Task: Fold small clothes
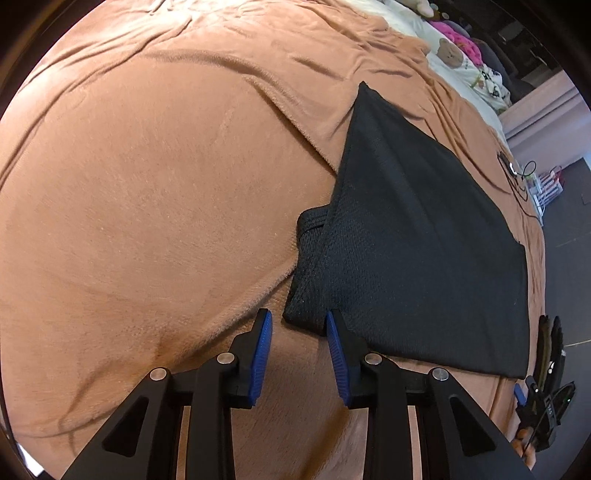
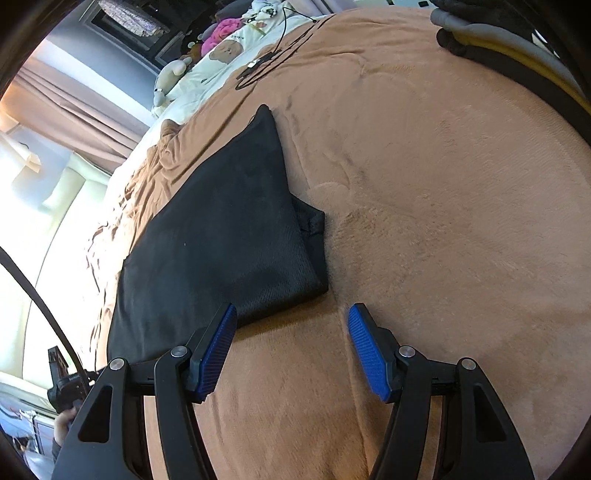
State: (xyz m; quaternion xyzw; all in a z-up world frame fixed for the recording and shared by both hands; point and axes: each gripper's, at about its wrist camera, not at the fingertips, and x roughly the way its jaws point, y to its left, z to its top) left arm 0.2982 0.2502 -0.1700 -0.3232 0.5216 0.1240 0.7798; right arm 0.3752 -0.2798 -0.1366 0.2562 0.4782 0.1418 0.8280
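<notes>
We see a bed covered by a wrinkled tan fleece blanket (image 1: 147, 184). At its far end lies a cream bear-print duvet (image 2: 229, 48) with pink fabric (image 2: 225, 27) and a plush toy (image 2: 173, 68). Dark grey floor (image 1: 569, 236) runs beside the bed. Pinkish curtains (image 2: 66, 107) hang at a bright window (image 2: 22, 155), daylight washing in.

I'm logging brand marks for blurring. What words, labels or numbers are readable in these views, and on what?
Nothing reads clearly.
Black garment: no label or print shows.
White bear-print bedding: small dark lettering above a bear face, too blurred to read.
Brown blanket: no text.
</notes>
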